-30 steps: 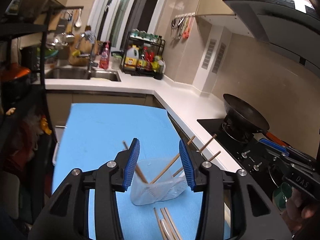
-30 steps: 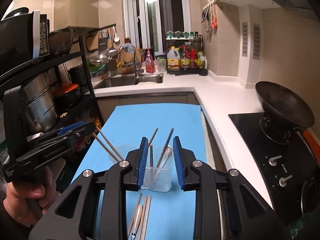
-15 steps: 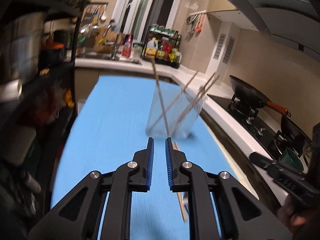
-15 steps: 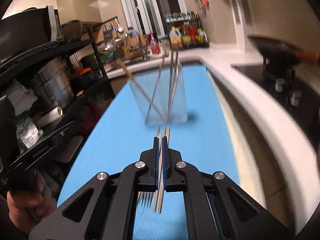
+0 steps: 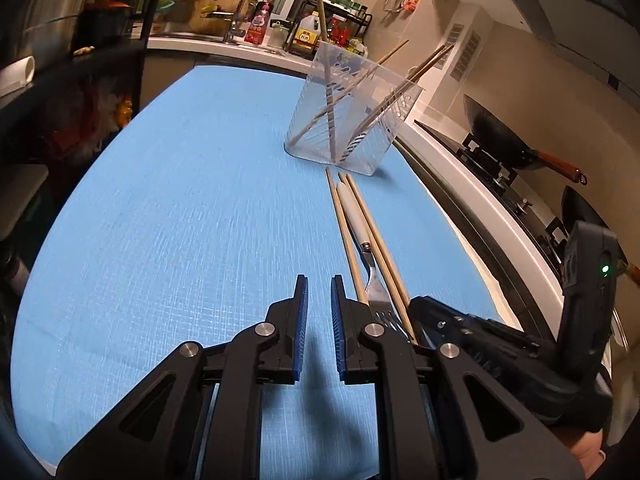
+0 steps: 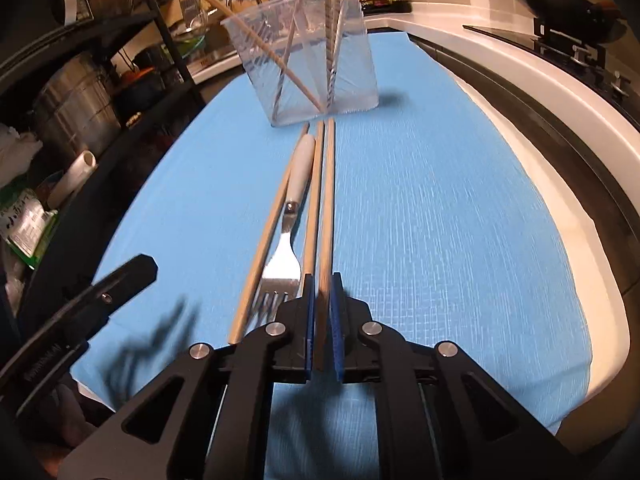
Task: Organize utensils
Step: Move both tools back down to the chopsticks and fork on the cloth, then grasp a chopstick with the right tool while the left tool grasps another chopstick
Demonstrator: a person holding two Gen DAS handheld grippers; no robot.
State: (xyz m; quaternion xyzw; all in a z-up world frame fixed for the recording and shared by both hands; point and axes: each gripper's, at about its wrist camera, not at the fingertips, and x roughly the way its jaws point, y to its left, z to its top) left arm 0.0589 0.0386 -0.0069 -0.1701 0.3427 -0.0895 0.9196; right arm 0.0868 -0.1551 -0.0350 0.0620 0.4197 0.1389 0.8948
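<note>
A clear plastic holder point(image 5: 352, 120) point(image 6: 312, 52) stands on the blue cloth point(image 5: 180, 200) with several chopsticks leaning in it. In front of it lie three wooden chopsticks point(image 5: 348, 232) and a white-handled fork point(image 6: 282, 256) side by side. My right gripper point(image 6: 320, 276) sits low at their near ends. The rightmost chopstick point(image 6: 330, 200) runs between its pads, and the jaws are opening slightly. My left gripper point(image 5: 319, 278) hovers just left of the row. Its jaws stand a narrow gap apart with nothing between them.
A white counter point(image 5: 460, 184) runs along the cloth's right edge, with a black hob and a wok point(image 5: 500, 140) beyond. A dark shelf rack with pots point(image 6: 76, 100) stands to the left. The sink and bottles point(image 5: 256, 28) are at the back.
Both grippers have dropped from above the holder to just over the cloth. Both sets of jaws have narrowed, the right around a lying chopstick.
</note>
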